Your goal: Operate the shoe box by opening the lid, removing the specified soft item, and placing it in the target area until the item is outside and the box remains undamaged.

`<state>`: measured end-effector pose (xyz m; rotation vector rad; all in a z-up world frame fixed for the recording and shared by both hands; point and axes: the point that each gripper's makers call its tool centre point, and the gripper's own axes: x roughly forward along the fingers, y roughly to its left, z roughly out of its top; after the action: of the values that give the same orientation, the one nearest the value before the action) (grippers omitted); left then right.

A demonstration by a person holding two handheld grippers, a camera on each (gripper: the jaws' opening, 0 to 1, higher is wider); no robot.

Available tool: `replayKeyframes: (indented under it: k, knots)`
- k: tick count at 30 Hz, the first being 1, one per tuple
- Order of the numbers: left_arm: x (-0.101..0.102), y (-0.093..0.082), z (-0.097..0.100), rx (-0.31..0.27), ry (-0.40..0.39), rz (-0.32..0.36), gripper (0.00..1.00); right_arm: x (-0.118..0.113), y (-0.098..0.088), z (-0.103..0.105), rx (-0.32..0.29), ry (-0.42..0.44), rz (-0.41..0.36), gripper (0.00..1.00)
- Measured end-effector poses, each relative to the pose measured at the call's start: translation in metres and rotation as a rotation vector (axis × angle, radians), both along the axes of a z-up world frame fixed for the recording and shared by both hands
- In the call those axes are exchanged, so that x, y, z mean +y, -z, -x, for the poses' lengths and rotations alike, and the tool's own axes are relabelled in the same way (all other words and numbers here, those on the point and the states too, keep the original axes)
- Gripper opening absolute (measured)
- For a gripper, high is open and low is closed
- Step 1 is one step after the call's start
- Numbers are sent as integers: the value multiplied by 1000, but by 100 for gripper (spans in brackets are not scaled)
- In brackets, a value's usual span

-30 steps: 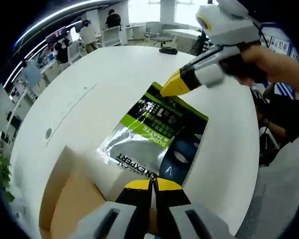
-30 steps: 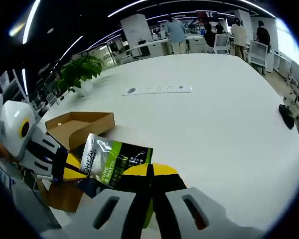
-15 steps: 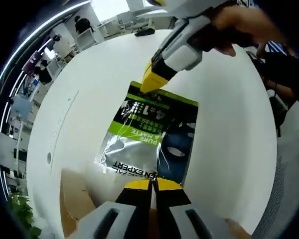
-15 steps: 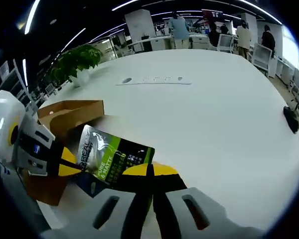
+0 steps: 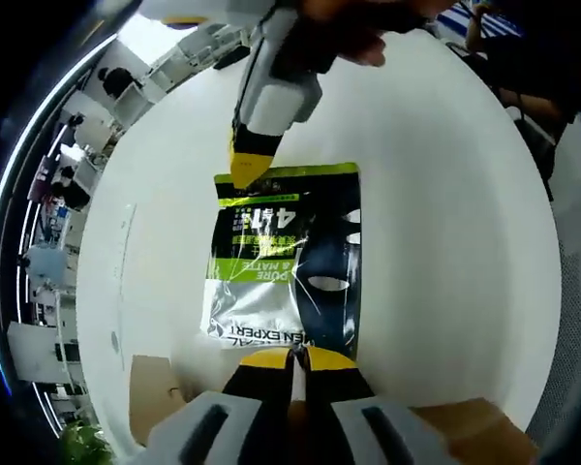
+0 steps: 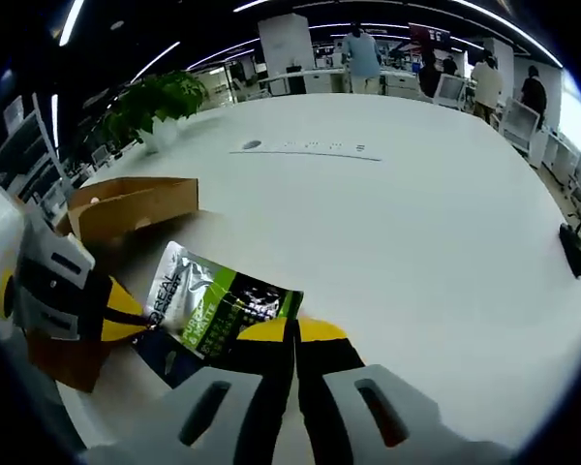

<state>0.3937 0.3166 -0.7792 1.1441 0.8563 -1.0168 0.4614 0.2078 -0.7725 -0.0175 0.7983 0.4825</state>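
Note:
A soft sachet (image 5: 281, 257), green, silver and black, is stretched flat just above the white table (image 5: 436, 223). My left gripper (image 5: 292, 360) is shut on its near edge. My right gripper (image 5: 247, 172) comes in from the top, its yellow tips pinching the far corner. In the right gripper view the sachet (image 6: 213, 305) runs from my shut right gripper (image 6: 293, 334) to the left gripper (image 6: 126, 312) on the left. The open cardboard shoe box (image 6: 131, 205) stands behind the sachet and apart from it.
A brown cardboard piece (image 6: 63, 358) lies under the left gripper. A potted plant (image 6: 155, 102), a power strip (image 6: 305, 147) and a small black object (image 6: 573, 250) sit farther out on the table (image 6: 416, 223). People and chairs stand beyond it.
Both grippers have carried the sachet away from the box and out over the bare table, keeping their hold. The left gripper view has rolled, so the sachet now looks upright.

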Motion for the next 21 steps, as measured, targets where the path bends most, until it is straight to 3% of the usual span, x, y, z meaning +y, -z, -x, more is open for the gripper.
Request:
replayKeyframes:
  k: [5,8,21]
  knots:
    - [4,-11,0,-38,19,-8,4,-4,0,1,-1,18,5,0]
    - [2,-22,0,-64,25,26,4,-4,-1,1,-2,19,1,1]
    - [-15,-70,21,19,-175,342,13,-7,-18,8,-32,-21,54,9]
